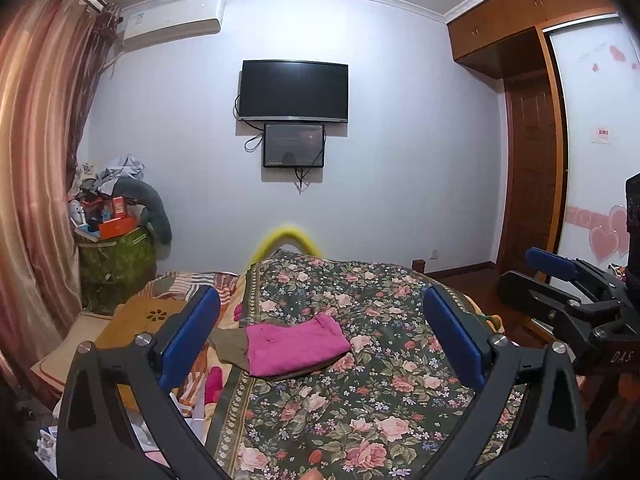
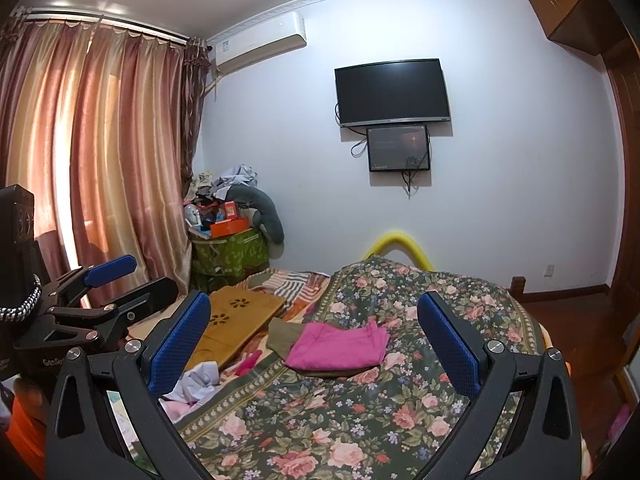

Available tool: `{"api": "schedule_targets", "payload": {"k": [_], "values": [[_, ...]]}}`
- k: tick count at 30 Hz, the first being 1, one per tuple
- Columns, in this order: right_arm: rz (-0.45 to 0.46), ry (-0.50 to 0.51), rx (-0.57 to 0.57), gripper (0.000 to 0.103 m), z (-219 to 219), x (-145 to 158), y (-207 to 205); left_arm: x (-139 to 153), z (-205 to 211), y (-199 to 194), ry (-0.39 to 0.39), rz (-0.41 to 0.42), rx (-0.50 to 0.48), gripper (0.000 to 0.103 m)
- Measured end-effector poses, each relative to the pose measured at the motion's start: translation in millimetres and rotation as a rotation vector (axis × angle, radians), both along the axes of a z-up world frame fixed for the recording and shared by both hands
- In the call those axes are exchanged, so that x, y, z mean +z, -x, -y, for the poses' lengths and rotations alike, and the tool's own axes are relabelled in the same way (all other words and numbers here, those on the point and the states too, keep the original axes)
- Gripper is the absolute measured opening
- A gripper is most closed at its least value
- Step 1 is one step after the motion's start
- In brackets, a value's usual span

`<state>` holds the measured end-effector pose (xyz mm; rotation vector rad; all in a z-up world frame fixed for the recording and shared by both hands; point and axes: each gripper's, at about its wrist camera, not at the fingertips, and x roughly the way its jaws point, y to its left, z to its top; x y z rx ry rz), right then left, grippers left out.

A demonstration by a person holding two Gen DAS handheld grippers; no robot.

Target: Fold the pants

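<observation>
Folded magenta cotton pants (image 1: 296,344) lie atop an olive garment (image 1: 226,346) on the floral quilted bedspread (image 1: 360,400); left gripper (image 1: 320,344) and right gripper (image 2: 314,344) both raised, jaws wide, empty.

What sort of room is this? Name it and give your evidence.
Most likely a home bedroom: a bed under a floral quilt, a built-in wooden wardrobe, window curtains, and folded pink pants lying on the quilt.

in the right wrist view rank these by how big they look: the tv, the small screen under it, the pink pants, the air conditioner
1. tv
2. air conditioner and pink pants: look alike, and the pants lie nearer the camera, so unranked
3. small screen
</observation>
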<state>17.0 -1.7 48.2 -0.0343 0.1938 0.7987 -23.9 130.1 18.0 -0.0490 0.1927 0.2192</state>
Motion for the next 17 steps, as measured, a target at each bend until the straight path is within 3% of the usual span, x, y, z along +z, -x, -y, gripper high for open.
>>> {"api": "schedule_targets", "payload": {"k": [17], "values": [[-0.013, -0.008, -0.007, 0.103, 2.2, -0.1, -3.6, -3.6, -1.7, -5.3, 0.019, -0.018, -0.02, 0.103]]}}
